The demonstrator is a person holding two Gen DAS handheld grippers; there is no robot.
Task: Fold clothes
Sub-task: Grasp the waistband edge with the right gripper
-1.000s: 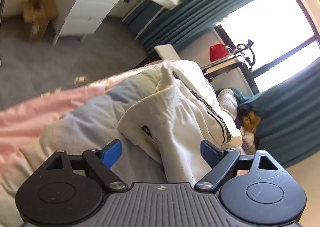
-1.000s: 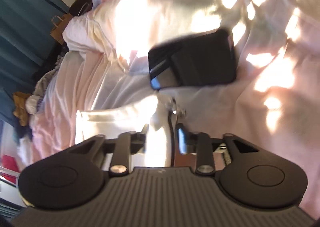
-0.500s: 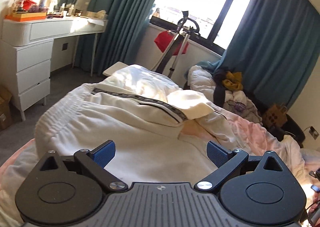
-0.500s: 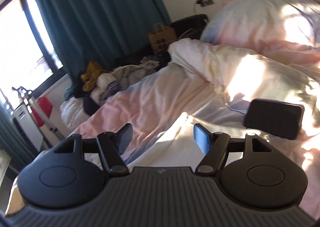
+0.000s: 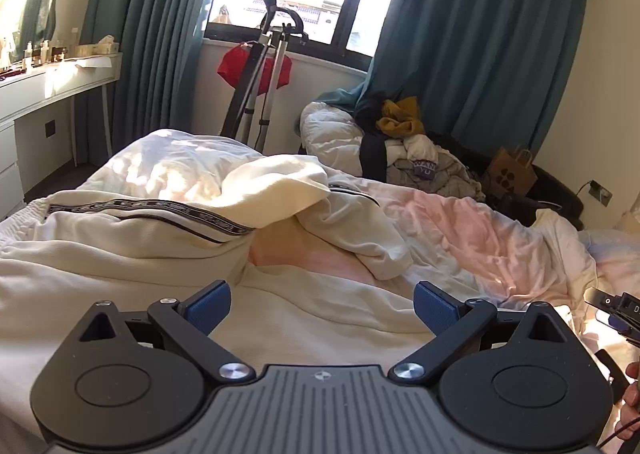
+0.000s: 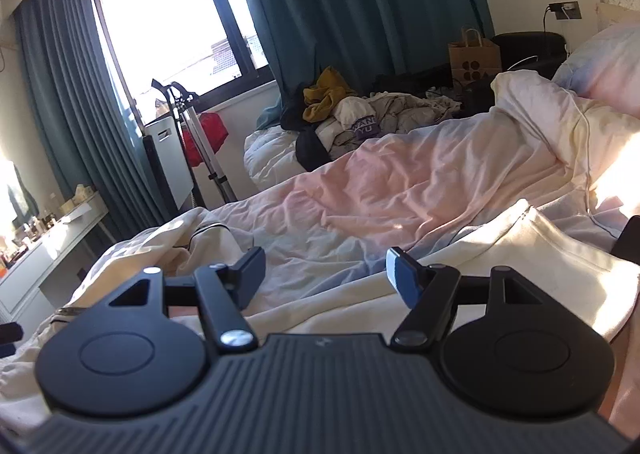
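Two matching black handheld grippers, ribbed grey-black bodies.

Left gripper [image 5: 322,304]: blue textured pads [image 5: 210,305], black linkage arms, silver screws [image 5: 234,371], two round black discs, small round emblem on grey ribbing. Right gripper [image 6: 325,272]: same black discs, triangular cut-outs, silver screw [image 6: 235,338], one pad [image 6: 403,278] blue, other in shadow.

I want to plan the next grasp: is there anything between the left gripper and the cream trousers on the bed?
Nothing visible blocks it. The left gripper is open and empty, directly above the cream trousers, with only their own cloth beneath its fingers.
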